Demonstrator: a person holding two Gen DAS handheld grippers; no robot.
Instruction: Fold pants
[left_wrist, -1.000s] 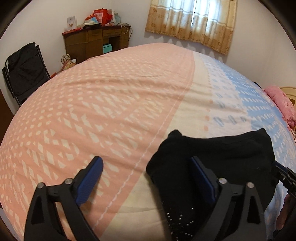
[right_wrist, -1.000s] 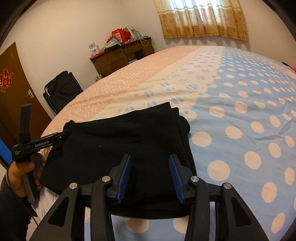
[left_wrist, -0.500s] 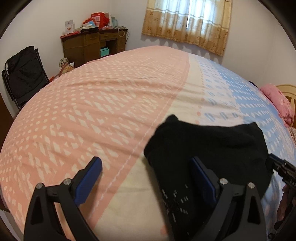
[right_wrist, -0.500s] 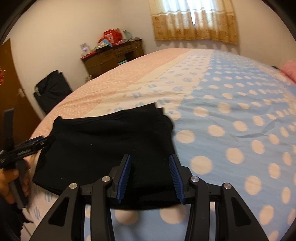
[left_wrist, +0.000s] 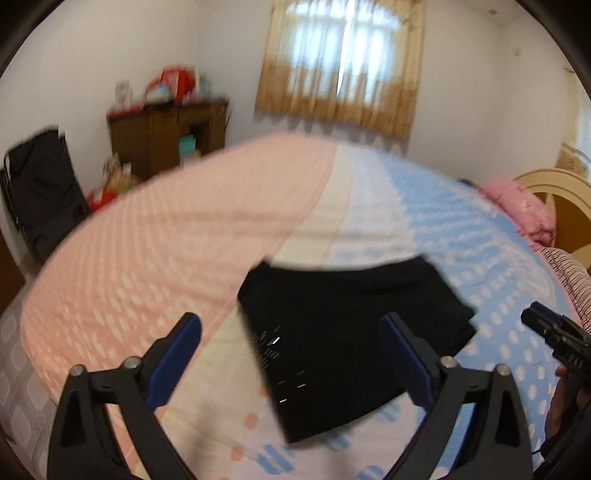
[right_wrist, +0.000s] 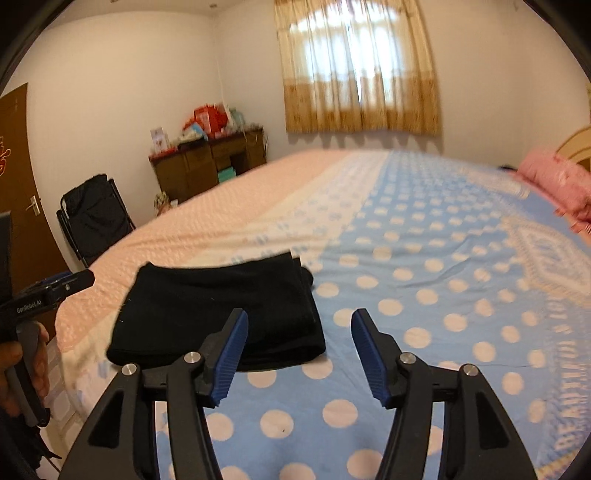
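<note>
The folded black pants (right_wrist: 218, 314) are lying soft and limp at the right gripper (right_wrist: 299, 354)'s ten o'clock; both jaws, the left gripper (left_wrist: 291, 358)'s too, are spreading released, so pinching the thick folded edge looks safest.

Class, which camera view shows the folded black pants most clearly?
The right wrist view: the folded black pants lie sharp and whole on the bedspread. The left wrist view shows them blurred, partly behind a finger.

The pants (right_wrist: 218, 314) are black and folded into a compact, roughly rectangular stack lying flat on the bed (right_wrist: 424, 295), near its front edge. They straddle the pale middle stripe of the cover, one end reaching onto the blue dotted part. Layered edges show at one far corner. Small pale flecks mark the fabric (left_wrist: 280, 354).
</note>
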